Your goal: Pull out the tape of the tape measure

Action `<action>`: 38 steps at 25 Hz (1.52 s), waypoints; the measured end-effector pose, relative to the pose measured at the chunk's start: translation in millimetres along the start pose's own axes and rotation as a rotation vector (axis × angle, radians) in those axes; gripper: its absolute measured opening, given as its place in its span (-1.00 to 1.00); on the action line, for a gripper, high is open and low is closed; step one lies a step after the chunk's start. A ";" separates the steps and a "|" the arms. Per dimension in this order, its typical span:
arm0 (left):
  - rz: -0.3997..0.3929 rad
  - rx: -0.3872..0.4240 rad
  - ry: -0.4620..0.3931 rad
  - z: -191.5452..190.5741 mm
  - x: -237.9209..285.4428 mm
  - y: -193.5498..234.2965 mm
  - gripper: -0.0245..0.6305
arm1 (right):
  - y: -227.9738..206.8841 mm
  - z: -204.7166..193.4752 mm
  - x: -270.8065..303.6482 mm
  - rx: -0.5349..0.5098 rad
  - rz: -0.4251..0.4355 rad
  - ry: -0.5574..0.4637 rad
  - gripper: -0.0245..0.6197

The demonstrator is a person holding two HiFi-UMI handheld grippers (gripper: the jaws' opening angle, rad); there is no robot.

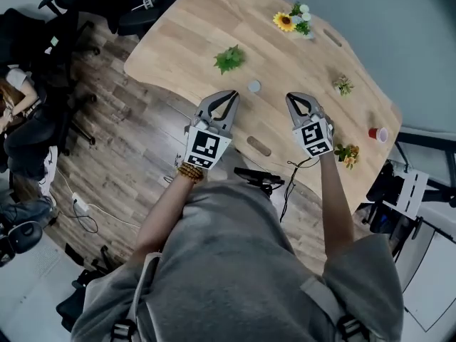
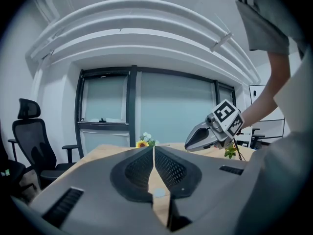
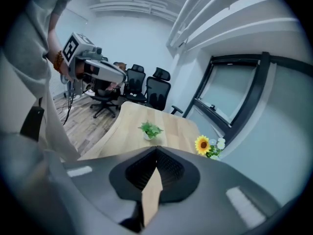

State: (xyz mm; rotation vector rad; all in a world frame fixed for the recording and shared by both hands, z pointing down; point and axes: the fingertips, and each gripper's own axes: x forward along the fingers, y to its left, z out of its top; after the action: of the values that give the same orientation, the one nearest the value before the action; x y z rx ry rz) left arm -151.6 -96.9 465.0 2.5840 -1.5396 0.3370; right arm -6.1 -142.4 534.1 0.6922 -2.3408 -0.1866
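Observation:
A small round grey tape measure (image 1: 254, 86) lies on the light wooden table (image 1: 192, 27), between the two gripper tips and slightly beyond them. My left gripper (image 1: 231, 93) is just left of it, jaws shut and empty. My right gripper (image 1: 292, 97) is to its right, also shut with nothing held. In the left gripper view the closed jaws (image 2: 153, 147) point level across the table, a pale round shape (image 2: 159, 193) shows in the gap under them, and the right gripper (image 2: 188, 145) hangs at the right. The right gripper view shows its closed jaws (image 3: 156, 149) and the left gripper (image 3: 124, 77) at upper left.
On the table stand a green plant (image 1: 229, 58), a sunflower bunch (image 1: 285, 21), a small plant (image 1: 343, 85), a red cup (image 1: 377, 133) and flowers (image 1: 348, 154) near the right edge. Office chairs (image 1: 71, 20) stand on the wood floor at left.

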 end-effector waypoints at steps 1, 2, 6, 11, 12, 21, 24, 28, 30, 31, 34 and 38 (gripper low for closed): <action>0.012 0.001 0.008 -1.2 1.4 -0.6 -0.87 | -1.6 -5.3 7.5 -0.020 0.034 0.007 -0.89; 0.023 0.002 0.014 -1.8 3.3 -1.9 -0.87 | -3.6 -10.5 13.6 -0.039 0.063 0.012 -0.89; 0.066 -0.008 0.041 -9.0 4.8 -5.0 -0.87 | -1.0 -26.2 38.2 -0.128 0.166 0.024 -0.89; 0.129 -0.024 0.068 -20.1 -1.6 -10.1 -0.87 | 11.0 -46.4 72.4 -0.223 0.287 0.069 -0.89; 0.142 -0.024 0.066 -20.8 -3.2 -10.6 -0.87 | 13.6 -50.2 79.1 -0.235 0.308 0.079 -0.89; 0.273 -0.030 0.064 -28.3 -27.6 2.2 -0.87 | 43.9 -74.1 127.3 -0.350 0.471 0.136 -0.70; 0.315 -0.044 0.077 -32.7 -38.7 4.0 -0.87 | 50.6 -81.5 138.0 -0.378 0.507 0.162 -0.64; 0.361 -0.070 0.087 -43.1 -50.8 2.1 -0.87 | 59.1 -93.7 152.5 -0.434 0.553 0.207 -0.49; 0.382 -0.074 0.089 -44.9 -55.8 3.3 -0.87 | 61.4 -97.6 161.0 -0.448 0.570 0.224 -0.43; 0.392 -0.077 0.089 -45.6 -58.0 4.6 -0.87 | 62.4 -99.7 165.3 -0.450 0.581 0.237 -0.38; 0.422 -0.095 0.086 -48.2 -63.0 7.1 -0.87 | 64.2 -108.7 176.7 -0.453 0.615 0.281 -0.30; 0.437 -0.106 0.095 -55.6 -67.1 3.9 -0.87 | 67.1 -117.0 189.4 -0.426 0.649 0.325 -0.14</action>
State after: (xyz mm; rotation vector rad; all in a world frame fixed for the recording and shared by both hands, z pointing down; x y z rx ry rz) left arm -193.2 -29.8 502.2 2.1032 -2.0161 0.3972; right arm -77.8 -179.3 752.2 -0.2378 -1.9960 -0.2442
